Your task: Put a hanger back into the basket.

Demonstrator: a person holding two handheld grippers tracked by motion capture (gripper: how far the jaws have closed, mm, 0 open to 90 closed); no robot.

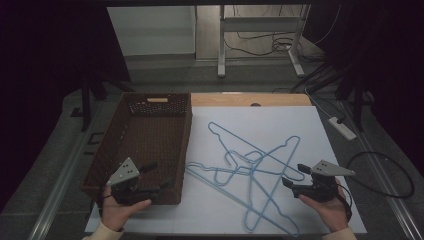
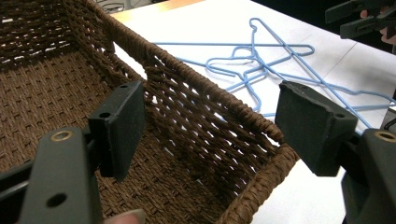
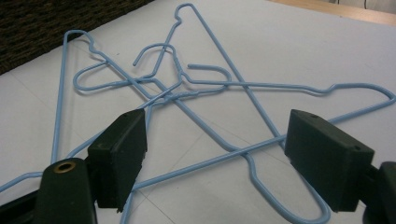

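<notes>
I saw thin hangers (image 1: 260,165) of smooth, light-blue coated wire with a slight sheen. The basket (image 1: 107,165) was rough, dark-brown woven fibre. The bench (image 1: 300,125) wore a smooth matt white sheet, bare wood at its far edge. My fingers (image 3: 327,158) looked matt black plastic.

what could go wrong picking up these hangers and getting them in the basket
The blue wire hangers lie hooked through each other, so lifting one will likely drag the rest along. The left hand-held gripper hovers open at the wicker basket corner; a long hanger could catch on that rim.
</notes>
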